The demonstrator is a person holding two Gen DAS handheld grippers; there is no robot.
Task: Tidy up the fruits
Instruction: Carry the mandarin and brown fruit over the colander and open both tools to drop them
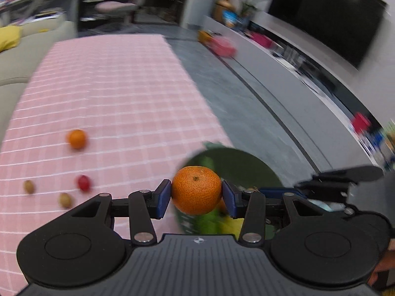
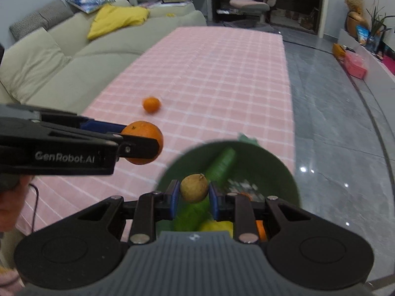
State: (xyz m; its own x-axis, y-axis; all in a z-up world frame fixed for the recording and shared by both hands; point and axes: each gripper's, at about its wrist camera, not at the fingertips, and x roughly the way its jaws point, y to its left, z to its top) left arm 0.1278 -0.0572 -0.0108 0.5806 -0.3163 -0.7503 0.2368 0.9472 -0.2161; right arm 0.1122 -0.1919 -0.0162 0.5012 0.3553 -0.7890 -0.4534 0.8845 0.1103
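— Carrying fruit in both hands at once, was that wise? The left gripper [image 1: 196,194] was clamped on a mandarin [image 1: 196,190], pads on its two sides, and the right gripper [image 2: 193,192] was pinched narrow on a small brown fruit [image 2: 194,188], perhaps a longan.

— Both hung above the green bowl [image 2: 279,170] at the near corner of the pink checked cloth [image 2: 209,74], the brown fruit over its middle, the mandarin nearer its rim.

— That rim was my worry. Released there, the mandarin could have struck the edge and rolled off the table onto the floor [image 2: 333,123].

— And the two tools were close; one could have knocked the other's fruit loose.

— The bowl already held a cucumber [image 2: 221,164] and something yellow, so a dropped fruit might have bounced.

— Another mandarin [image 1: 77,138], a red fruit [image 1: 84,183] and two brown ones [image 1: 65,200] lay loose on the cloth.
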